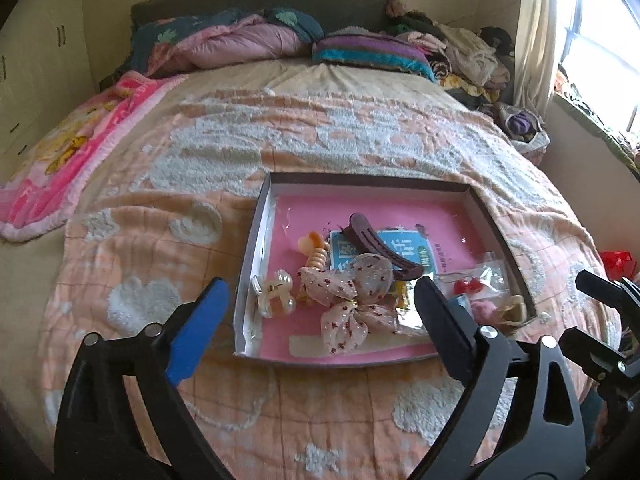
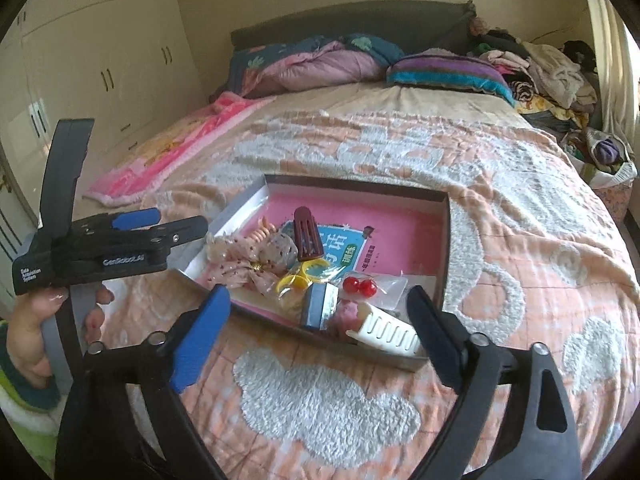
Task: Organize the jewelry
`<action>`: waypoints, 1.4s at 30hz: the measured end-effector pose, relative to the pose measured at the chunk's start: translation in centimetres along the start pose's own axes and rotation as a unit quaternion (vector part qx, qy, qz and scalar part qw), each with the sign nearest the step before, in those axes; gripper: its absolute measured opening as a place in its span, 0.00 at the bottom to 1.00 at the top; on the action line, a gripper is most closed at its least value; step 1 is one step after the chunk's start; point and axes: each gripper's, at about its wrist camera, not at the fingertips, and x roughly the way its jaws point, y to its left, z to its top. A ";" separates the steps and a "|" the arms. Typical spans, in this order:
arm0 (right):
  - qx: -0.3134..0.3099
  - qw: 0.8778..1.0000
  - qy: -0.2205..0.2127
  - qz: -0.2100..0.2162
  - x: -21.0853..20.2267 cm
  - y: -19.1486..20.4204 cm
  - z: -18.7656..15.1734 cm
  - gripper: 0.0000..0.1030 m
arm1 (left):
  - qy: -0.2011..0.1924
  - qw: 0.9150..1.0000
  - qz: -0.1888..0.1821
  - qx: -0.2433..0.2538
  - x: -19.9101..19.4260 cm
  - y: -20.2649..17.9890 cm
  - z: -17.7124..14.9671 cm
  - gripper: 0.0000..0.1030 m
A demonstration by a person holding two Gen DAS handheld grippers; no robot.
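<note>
A shallow cardboard box (image 1: pixel 256 240) with a pink floor lies on the bed; in the right wrist view its far wall (image 2: pixel 360 189) shows. In it lie a brown hair clip (image 1: pixel 380 246) (image 2: pixel 307 238), a dotted fabric bow (image 1: pixel 352 300) (image 2: pixel 236 266), a clear claw clip (image 1: pixel 274 294), an orange spiral hair tie (image 1: pixel 318 258), red cherry earrings in a bag (image 1: pixel 466 286) (image 2: pixel 359 286), yellow rings (image 2: pixel 298 280) and a white comb clip (image 2: pixel 386 334). My left gripper (image 1: pixel 320 300) is open and empty above the box's near edge. My right gripper (image 2: pixel 320 306) is open and empty over the near corner.
The box rests on an orange and white quilt (image 1: pixel 320 140). A pink blanket (image 1: pixel 72 152) lies at the left, pillows (image 1: pixel 372 50) at the headboard, and a pile of clothes (image 1: pixel 472 60) at the back right. White cupboards (image 2: pixel 100 60) stand at the left.
</note>
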 end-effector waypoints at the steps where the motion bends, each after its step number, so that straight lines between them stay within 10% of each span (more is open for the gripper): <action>1: 0.002 1.000 -0.004 0.001 -0.5 0.0 0.0 0.91 | -0.003 1.000 0.000 0.001 -0.4 -0.1 0.0 0.87; 42: 0.005 0.999 -0.026 -0.026 -9.2 0.9 -8.1 0.96 | -0.022 0.999 -0.012 -0.020 -9.6 -3.7 -10.5 0.91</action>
